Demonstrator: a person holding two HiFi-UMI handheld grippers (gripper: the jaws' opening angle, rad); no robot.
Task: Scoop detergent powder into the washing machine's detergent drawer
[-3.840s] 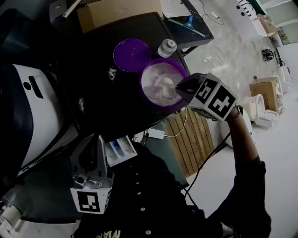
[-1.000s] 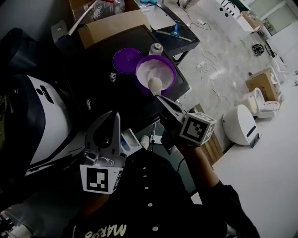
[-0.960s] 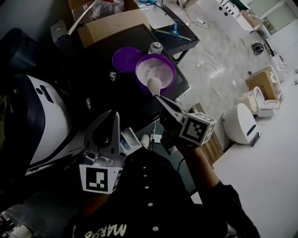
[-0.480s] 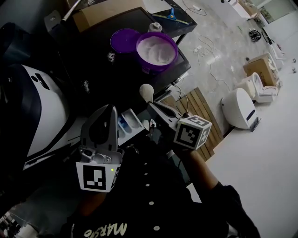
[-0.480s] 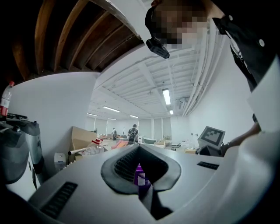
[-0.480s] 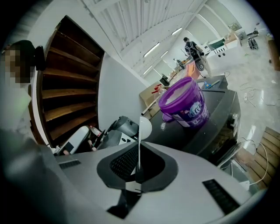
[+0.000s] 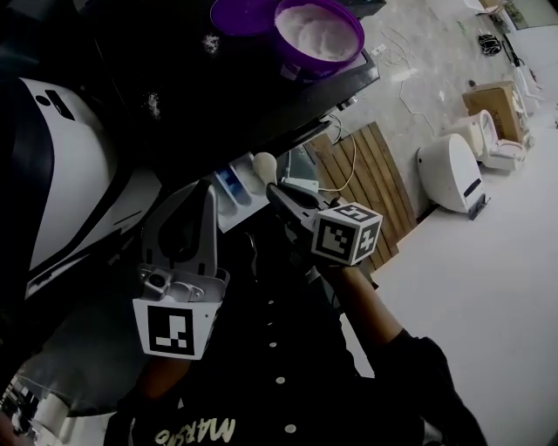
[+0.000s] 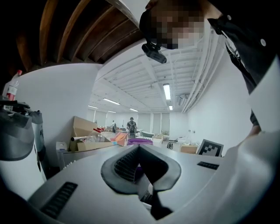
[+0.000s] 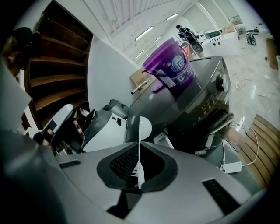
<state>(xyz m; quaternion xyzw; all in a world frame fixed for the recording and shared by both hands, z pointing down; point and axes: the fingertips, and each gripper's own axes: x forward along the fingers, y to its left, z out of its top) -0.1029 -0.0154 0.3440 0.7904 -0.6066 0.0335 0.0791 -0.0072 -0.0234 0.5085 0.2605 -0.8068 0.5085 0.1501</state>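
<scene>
My right gripper [image 7: 281, 197] is shut on the thin handle of a white scoop [image 7: 264, 164]. The scoop's round bowl hangs at the right end of the open white detergent drawer [image 7: 228, 186], which has a blue compartment. In the right gripper view the scoop [image 9: 142, 127] stands straight up from the jaws, with the drawer [image 9: 163, 139] just behind it. The purple powder tub [image 7: 318, 31] sits on the dark washing machine's top [image 7: 218, 96], its lid [image 7: 238, 12] beside it. My left gripper [image 7: 200, 199] is shut and empty, held left of the drawer.
A white machine [image 7: 70, 174] stands left of the dark one. On the floor to the right lie a wooden pallet [image 7: 370, 170], a white power strip [image 7: 302, 185] with its cable, a white appliance [image 7: 449, 174] and a cardboard box [image 7: 490, 96].
The right gripper has carried the scoop from the purple tub down and toward me, to the open drawer. The head view has tilted down. The left gripper has stayed about where it was.
</scene>
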